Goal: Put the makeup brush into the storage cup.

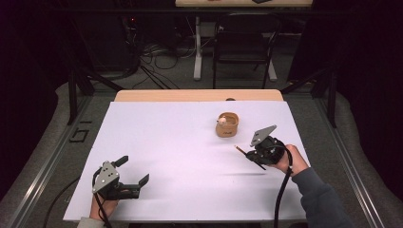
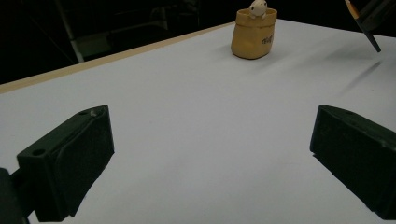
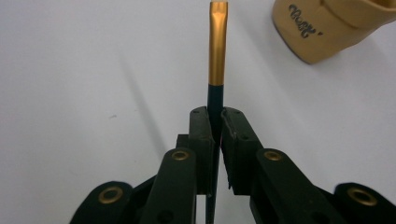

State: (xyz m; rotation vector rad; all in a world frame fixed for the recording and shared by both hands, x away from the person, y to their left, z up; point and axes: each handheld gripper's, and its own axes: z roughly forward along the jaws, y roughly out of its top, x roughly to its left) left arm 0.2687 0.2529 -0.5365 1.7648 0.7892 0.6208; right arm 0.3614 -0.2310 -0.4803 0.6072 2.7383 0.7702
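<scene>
A small tan pot [image 1: 227,126] stands on the white sheet [image 1: 180,142] right of centre, with a white figure [image 2: 257,7] poking out of its top. My right gripper [image 1: 247,153] hovers just in front and right of the pot, shut on a thin black pencil [image 3: 217,46] with a gold metal end. The pencil sticks out past the jaws toward the pot [image 3: 327,28], and its gold end stops short of it. Near the front left edge, my left gripper [image 1: 133,170] stands wide open with nothing between its fingers [image 2: 70,158].
The sheet covers a wooden table whose bare back edge [image 1: 199,95] lies behind the pot. Beyond the table stand a black chair [image 1: 244,45] and cables on the floor. Metal rails run along both sides.
</scene>
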